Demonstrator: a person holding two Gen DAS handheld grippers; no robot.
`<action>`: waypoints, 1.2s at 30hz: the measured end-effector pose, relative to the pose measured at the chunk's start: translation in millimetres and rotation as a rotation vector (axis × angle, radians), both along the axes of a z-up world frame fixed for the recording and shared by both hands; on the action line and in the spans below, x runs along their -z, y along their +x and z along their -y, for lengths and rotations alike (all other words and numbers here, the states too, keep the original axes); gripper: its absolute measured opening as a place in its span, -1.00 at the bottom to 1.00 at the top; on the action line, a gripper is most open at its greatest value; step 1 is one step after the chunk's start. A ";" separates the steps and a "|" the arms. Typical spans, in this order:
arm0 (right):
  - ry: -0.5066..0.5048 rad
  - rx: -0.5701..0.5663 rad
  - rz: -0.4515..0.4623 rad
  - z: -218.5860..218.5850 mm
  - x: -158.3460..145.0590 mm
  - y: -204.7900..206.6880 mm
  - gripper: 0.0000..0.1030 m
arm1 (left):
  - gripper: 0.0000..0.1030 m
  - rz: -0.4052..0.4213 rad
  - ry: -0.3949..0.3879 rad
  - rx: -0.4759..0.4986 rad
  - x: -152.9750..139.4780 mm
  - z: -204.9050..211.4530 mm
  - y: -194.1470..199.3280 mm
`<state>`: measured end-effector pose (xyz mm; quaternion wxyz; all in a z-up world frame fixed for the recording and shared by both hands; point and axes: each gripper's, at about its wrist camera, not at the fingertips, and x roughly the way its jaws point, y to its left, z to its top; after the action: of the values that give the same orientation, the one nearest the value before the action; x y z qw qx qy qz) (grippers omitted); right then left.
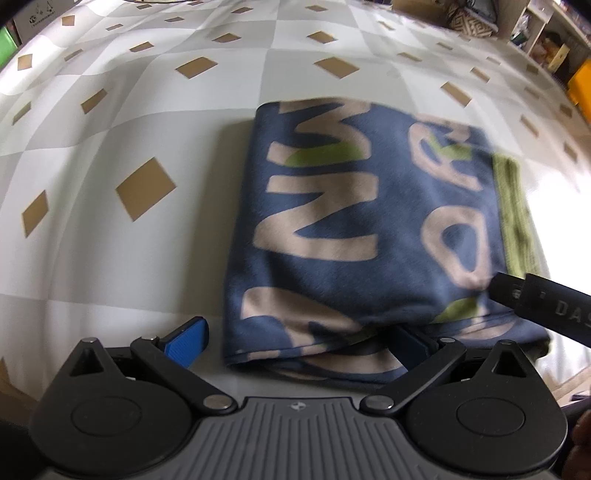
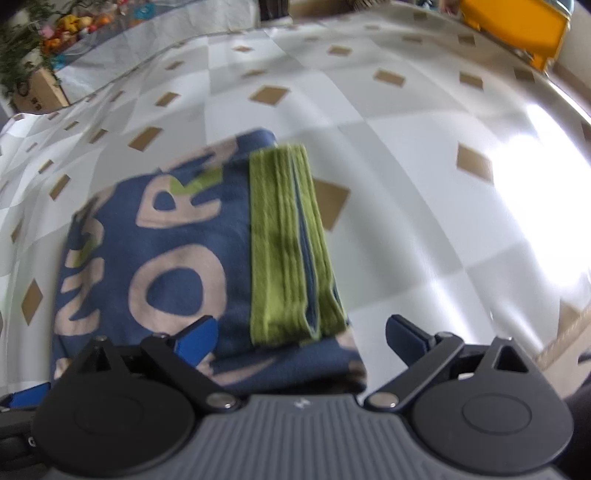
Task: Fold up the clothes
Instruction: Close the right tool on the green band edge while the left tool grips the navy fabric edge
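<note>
— What's lying under everything?
— A checkered tablecloth (image 1: 147,122) with tan diamonds is covering the table.
— And at the far edge?
— A yellow bin (image 2: 513,26) is sitting there, and a cardboard box (image 2: 37,92) beside greenery.

surface: checkered tablecloth (image 1: 110,155) | on it: folded blue garment (image 1: 351,229)

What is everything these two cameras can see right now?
Folded garment: one, navy with beige letters and a green ribbed band, lying on the tablecloth.
Tablecloth: one, white and grey checks with tan diamonds, covering the surface.
Bin: one, yellow, far right edge.
Cardboard box: one, brown, far left, beside plants.
Left tongs: open, blue pads, at the garment's near edge.
Right tongs: open, blue pads, over the garment's near right corner.
</note>
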<state>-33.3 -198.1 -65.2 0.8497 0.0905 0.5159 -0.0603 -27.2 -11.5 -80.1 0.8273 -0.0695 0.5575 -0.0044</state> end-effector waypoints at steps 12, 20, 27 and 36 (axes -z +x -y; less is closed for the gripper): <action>0.215 -0.200 0.013 16.5 -12.3 47.0 0.67 | 1.00 -0.010 -0.155 -0.050 -1.6 -17.2 8.0; 0.398 -0.030 0.004 57.8 10.9 45.8 0.67 | 1.00 -0.009 -0.265 -0.143 -0.9 -37.4 12.3; 0.417 0.009 0.024 63.8 13.9 43.6 0.65 | 1.00 -0.008 -0.362 -0.220 1.6 -54.5 14.8; 0.593 0.061 0.037 73.3 25.7 45.5 0.69 | 1.00 0.015 -0.398 -0.177 4.5 -48.9 22.8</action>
<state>12.2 -271.4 -91.0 0.7931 0.3513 0.4927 0.0693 -4.4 37.5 -84.6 0.7986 -0.2803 0.5309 -0.0422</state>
